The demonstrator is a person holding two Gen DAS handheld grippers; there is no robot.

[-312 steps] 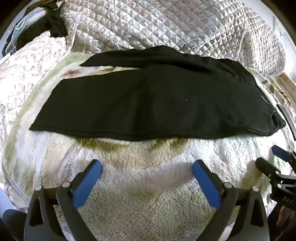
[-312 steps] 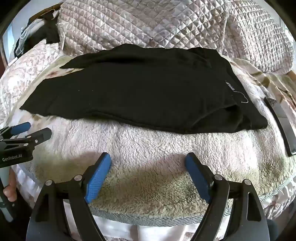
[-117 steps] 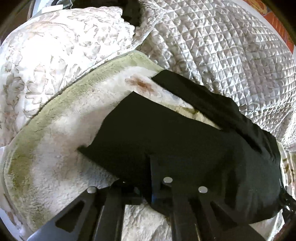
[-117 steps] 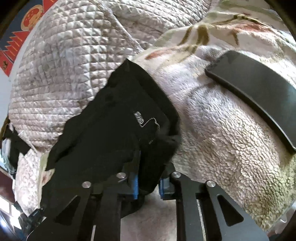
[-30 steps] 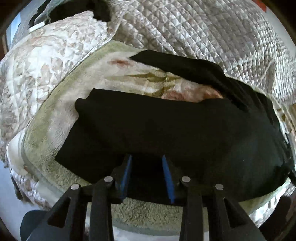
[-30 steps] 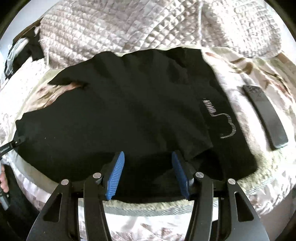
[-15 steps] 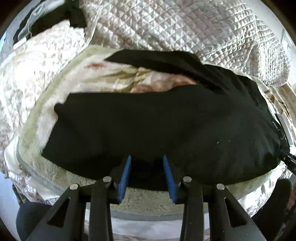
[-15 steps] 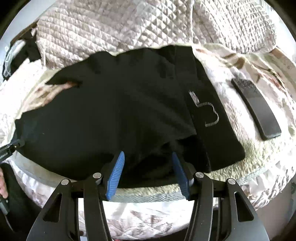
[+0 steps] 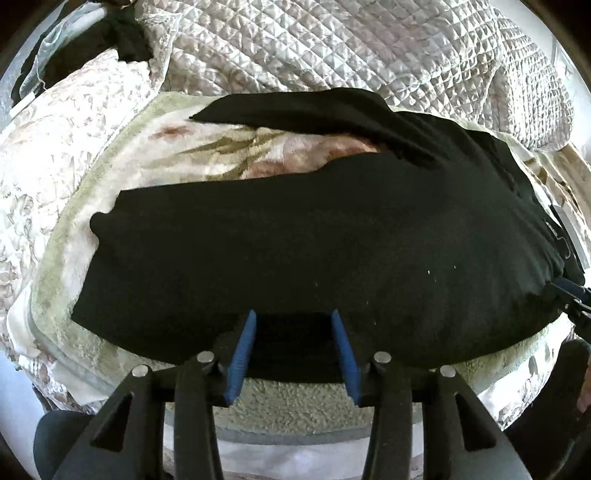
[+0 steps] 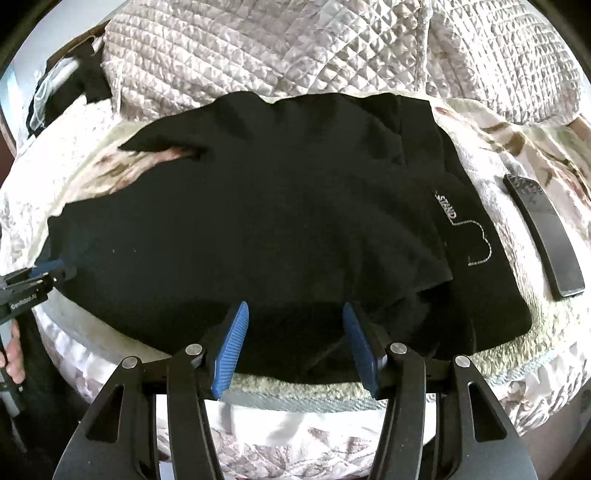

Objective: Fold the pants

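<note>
The black pants lie across a fleece blanket, legs to the left, waist to the right. One leg lies apart along the far side. The waistband with white "STAND" lettering shows in the right wrist view. My left gripper is open, its blue pads over the near edge of the pants. My right gripper is open over the near edge by the waist. No cloth sits between either pair of pads.
A dark flat phone-like slab lies on the blanket right of the waist. Quilted bedding is piled behind. Dark clothes sit at the far left corner. The bed's front edge is just below the grippers.
The pants have been dragged toward the near edge of the bed since ten seconds ago. Both grippers held the cloth shut 3.9 s ago and now stand open. The views have pulled back slightly.
</note>
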